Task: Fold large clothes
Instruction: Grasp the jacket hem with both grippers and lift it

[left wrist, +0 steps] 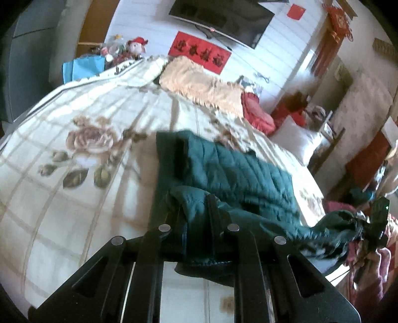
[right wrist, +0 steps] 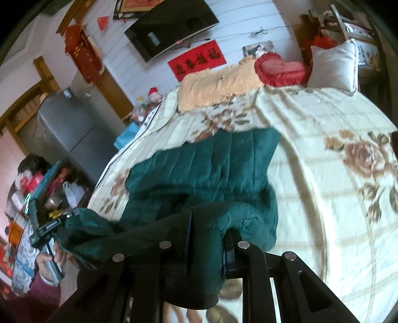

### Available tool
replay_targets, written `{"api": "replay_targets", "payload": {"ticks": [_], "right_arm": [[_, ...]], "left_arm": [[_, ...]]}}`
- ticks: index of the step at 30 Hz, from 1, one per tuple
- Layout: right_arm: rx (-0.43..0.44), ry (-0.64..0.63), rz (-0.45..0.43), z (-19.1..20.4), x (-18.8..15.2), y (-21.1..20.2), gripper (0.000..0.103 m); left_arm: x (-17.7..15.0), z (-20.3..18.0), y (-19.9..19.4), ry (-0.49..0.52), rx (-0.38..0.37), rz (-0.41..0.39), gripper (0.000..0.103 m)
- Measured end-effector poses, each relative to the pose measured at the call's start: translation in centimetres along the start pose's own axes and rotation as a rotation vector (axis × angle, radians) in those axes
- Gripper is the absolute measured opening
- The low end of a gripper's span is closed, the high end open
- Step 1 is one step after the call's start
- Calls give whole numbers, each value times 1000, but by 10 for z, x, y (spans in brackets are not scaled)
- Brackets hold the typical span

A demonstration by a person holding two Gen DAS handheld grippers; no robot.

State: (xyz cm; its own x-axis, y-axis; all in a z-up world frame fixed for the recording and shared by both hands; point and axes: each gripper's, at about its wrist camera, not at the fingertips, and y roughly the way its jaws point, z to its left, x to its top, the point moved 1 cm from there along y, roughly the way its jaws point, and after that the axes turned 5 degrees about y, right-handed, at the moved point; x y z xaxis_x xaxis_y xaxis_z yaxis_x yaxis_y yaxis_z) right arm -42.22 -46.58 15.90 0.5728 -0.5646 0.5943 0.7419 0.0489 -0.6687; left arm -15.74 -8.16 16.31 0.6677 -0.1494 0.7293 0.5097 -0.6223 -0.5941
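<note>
A dark green quilted jacket (left wrist: 238, 174) lies on the floral bedspread (left wrist: 87, 139), its near edge lifted. My left gripper (left wrist: 196, 211) is shut on the jacket's near edge, with cloth bunched between its fingers. My right gripper (right wrist: 209, 228) is shut on another part of the same jacket (right wrist: 211, 159), which drapes over its fingers. In the left wrist view the right gripper (left wrist: 368, 223) shows at the far right with green cloth in it. In the right wrist view the left gripper (right wrist: 52, 226) shows at the lower left, holding the stretched edge.
A peach blanket (left wrist: 199, 82), a red heart cushion (right wrist: 281, 69) and a white pillow (right wrist: 335, 64) lie at the head of the bed. A TV (left wrist: 223, 17) hangs on the wall. A grey fridge (right wrist: 67, 129) and a cluttered table (right wrist: 37, 193) stand beside the bed.
</note>
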Motion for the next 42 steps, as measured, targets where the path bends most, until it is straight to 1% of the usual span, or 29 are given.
{"api": "replay_targets", "payload": {"ticks": [5, 9, 14, 19, 23, 29, 31, 33, 35, 36, 37, 38, 39, 40, 41, 42], "right_arm": [[-39, 17, -27, -5, 36, 23, 17], [-71, 42, -31, -10, 67, 51, 17], [-124, 83, -28, -19, 101, 93, 17], [-178, 129, -14, -38, 128, 136, 17], [-206, 161, -4, -50, 139, 164, 17], [-232, 236, -14, -69, 146, 201, 17], [-247, 260, -12, -75, 146, 212, 17], [-239, 300, -1, -82, 144, 222, 18], [-208, 365, -6, -91, 142, 227, 25], [-178, 406, -16, -95, 142, 226, 31], [-157, 426, -23, -96, 143, 224, 34], [-136, 431, -28, -96, 145, 221, 41], [-111, 421, -37, -93, 147, 216, 58], [-99, 411, -50, -90, 149, 211, 71], [-101, 397, -75, -85, 152, 203, 89], [-119, 372, -105, -78, 155, 191, 91]], "left_arm": [[31, -2, 28, -9, 34, -28, 12], [54, -2, 59, -7, 80, -32, 12], [79, 11, 109, -45, 138, 7, 12], [95, 23, 151, -62, 177, 36, 12], [100, 30, 186, -65, 215, 63, 12], [101, 36, 220, -73, 249, 74, 12], [101, 39, 230, -79, 251, 85, 13], [101, 45, 237, -124, 224, 81, 15], [102, 50, 240, -160, 189, 84, 17], [102, 54, 241, -179, 164, 92, 19], [104, 56, 240, -189, 143, 99, 21], [106, 58, 239, -198, 114, 106, 22], [109, 60, 236, -206, 82, 112, 25], [112, 60, 233, -211, 62, 115, 29], [116, 60, 227, -219, 43, 113, 31], [119, 60, 220, -228, 29, 102, 39]]}}
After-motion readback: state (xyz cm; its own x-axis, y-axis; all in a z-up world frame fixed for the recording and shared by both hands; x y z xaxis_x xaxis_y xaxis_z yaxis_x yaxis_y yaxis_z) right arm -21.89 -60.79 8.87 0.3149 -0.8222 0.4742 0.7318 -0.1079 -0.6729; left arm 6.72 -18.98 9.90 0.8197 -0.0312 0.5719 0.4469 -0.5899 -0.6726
